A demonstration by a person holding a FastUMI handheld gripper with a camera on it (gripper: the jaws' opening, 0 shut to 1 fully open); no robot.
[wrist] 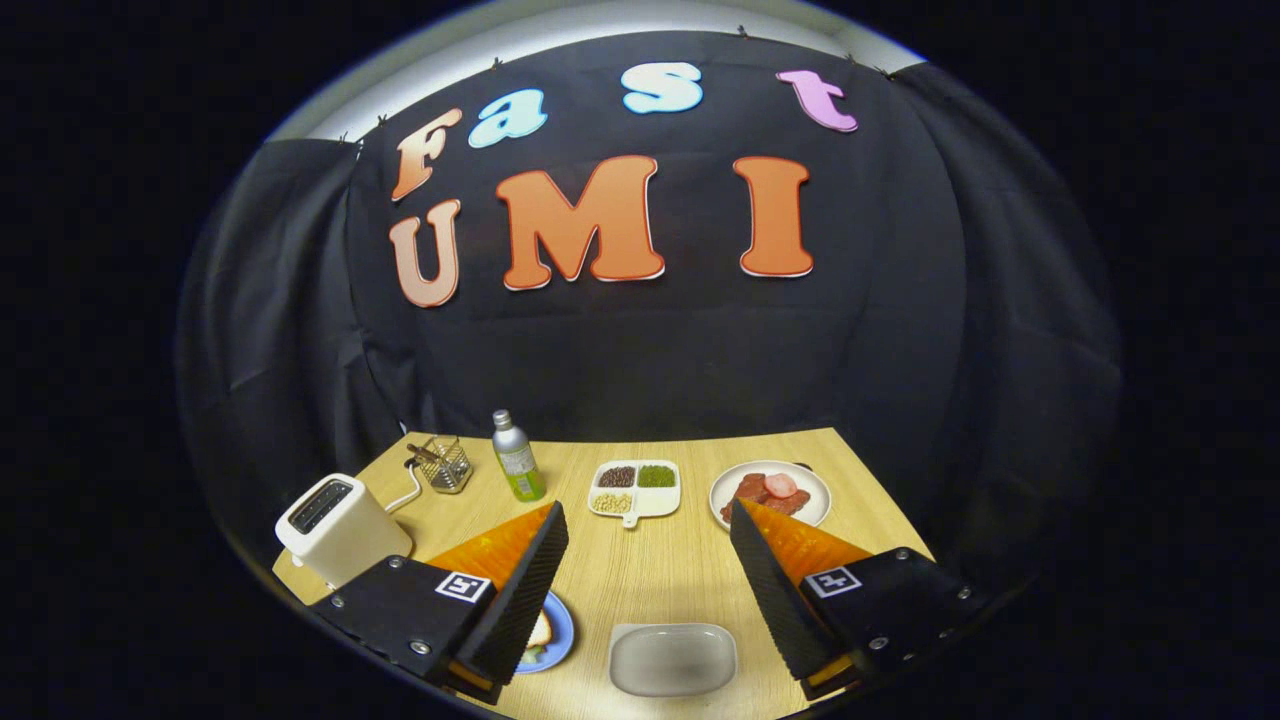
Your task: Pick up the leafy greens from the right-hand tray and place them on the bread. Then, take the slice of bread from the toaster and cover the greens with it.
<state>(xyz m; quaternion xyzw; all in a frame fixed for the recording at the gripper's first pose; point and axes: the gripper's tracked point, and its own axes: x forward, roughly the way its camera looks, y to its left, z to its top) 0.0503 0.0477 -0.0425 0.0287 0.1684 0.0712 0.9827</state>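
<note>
My gripper (645,515) is held high over the wooden table (650,575), open, with nothing between its fingers. A white toaster (338,527) stands on the table's left side, just outside the left finger (520,585); its top slot looks dark, and I cannot make out a slice in it. A blue plate (556,632) peeks out from under the left finger, carrying a piece of bread (541,634) with a bit of green at its edge. Between the fingers, near the front edge, lies a pale shallow tray (672,658) that looks empty.
Beyond the fingertips sits a white divided dish (636,489) of beans and grains. To its right a round plate (770,493) holds red meat slices. A green-labelled metal bottle (517,456) and a wire basket (443,465) stand at the back left.
</note>
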